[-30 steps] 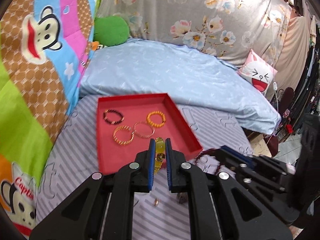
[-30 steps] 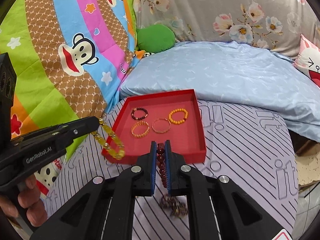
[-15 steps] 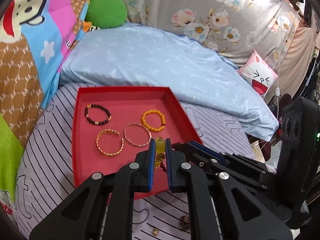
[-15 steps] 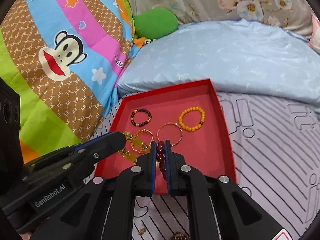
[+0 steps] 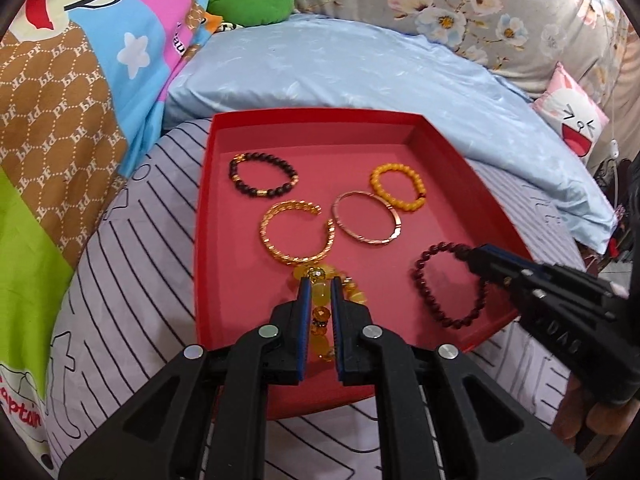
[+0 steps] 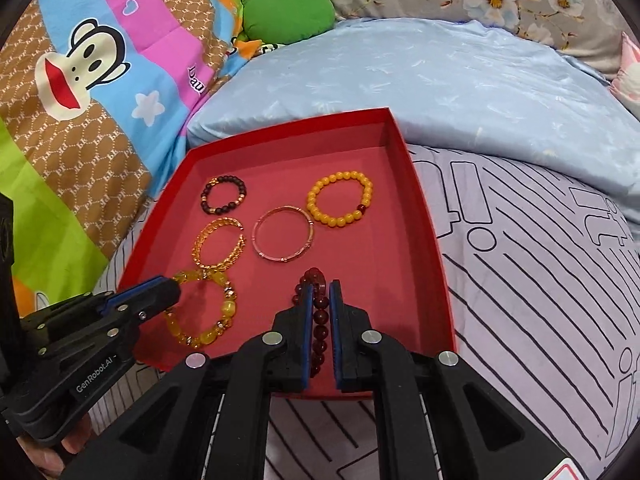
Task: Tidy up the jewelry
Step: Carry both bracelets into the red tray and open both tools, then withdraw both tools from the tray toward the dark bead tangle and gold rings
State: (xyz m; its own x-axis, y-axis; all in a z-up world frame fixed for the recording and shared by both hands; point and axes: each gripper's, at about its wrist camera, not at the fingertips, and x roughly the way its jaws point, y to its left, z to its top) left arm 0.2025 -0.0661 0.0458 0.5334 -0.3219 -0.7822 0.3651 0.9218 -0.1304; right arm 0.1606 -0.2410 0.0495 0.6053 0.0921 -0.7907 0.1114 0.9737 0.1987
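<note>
A red tray [image 5: 472, 168] [image 6: 424, 208] lies on the striped bedsheet. Inside lie a dark bead bracelet [image 5: 262, 180] [image 6: 223, 200], a gold open bangle [image 5: 298, 236] [image 6: 219, 248], a rose-gold bangle [image 5: 366, 218] [image 6: 283, 238] and an orange bead bracelet [image 5: 396, 188] [image 6: 340, 199]. My left gripper [image 5: 319, 284] [image 6: 174, 288] is shut on a yellow crystal bracelet [image 5: 320, 298] [image 6: 204, 312], low over the tray's near left part. My right gripper [image 6: 320, 286] [image 5: 474, 254] is shut on a dark red bead bracelet [image 6: 318, 320] [image 5: 444, 292], which hangs onto the tray floor at the near right.
A light blue pillow [image 5: 340, 68] lies just behind the tray. A colourful cartoon quilt [image 6: 80, 80] rises on the left with a green plush [image 6: 288, 12] beside it. A floral cushion [image 5: 480, 8] and a pink face pillow [image 5: 572, 120] stand at the back right.
Both grippers have come down and forward over the tray, each still holding its bracelet. The bracelets now hang down to the tray floor instead of in front of it.
</note>
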